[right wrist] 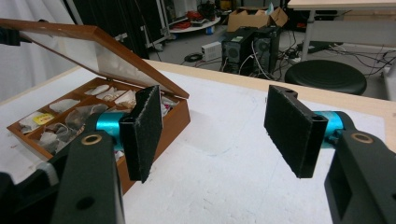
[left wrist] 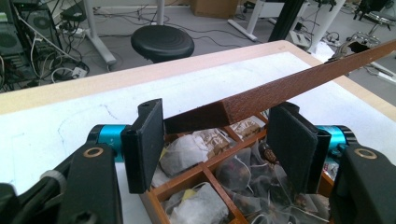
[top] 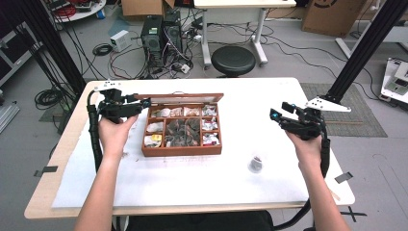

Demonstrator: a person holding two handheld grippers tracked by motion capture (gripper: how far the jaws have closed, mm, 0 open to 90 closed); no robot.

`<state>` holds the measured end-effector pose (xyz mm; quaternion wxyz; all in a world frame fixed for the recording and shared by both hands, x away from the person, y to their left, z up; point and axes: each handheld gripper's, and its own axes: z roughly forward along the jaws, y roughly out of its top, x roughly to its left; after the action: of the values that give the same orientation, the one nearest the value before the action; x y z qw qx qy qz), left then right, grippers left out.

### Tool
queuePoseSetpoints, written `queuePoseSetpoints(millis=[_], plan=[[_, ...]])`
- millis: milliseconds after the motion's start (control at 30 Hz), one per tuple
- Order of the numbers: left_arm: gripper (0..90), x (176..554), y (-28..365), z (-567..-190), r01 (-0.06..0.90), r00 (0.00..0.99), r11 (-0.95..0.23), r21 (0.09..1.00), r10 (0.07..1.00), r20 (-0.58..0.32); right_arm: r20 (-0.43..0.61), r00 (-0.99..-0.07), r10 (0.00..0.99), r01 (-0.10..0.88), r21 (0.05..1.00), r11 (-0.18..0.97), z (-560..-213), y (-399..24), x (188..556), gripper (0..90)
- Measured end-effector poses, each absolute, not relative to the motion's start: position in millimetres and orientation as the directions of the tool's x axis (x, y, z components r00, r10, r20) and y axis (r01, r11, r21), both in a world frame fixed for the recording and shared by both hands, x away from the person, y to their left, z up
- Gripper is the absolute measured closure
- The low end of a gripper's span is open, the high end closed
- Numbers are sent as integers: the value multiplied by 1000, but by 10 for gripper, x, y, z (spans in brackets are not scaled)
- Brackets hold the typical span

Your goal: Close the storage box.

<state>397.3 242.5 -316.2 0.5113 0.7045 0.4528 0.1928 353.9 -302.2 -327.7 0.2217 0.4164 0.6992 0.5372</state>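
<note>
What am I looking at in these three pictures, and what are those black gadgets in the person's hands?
A person sits at a white-topped table and holds a hand-operated black gripper in each hand. The high view looks down from above. The other two pictures come from cameras riding on each gripper, looking along its two padded fingers.

On the table stands a brown wooden compartment box of tea bags, and a small round dark-capped object lies nearer the person.

The left gripper has the wooden edge of the box's glass-paned hinged lid between its fingers, lid raised. One pad touches it and the other stands off, so it is not clamped. The right gripper is open and holds nothing.
</note>
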Motion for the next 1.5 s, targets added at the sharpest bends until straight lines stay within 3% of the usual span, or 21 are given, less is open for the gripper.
queuePoseSetpoints(millis=[967, 1500], plan=[[367, 3770, 2469, -3391, 490, 516, -21, 872, 813, -270, 135, -553, 823, 342, 936, 77, -3286, -3013, 3543, 379], [367, 3655, 2478, -3529, 497, 535, -59, 866, 807, -252, 134, -552, 823, 344, 936, 79, -3295, -2993, 3546, 379]])
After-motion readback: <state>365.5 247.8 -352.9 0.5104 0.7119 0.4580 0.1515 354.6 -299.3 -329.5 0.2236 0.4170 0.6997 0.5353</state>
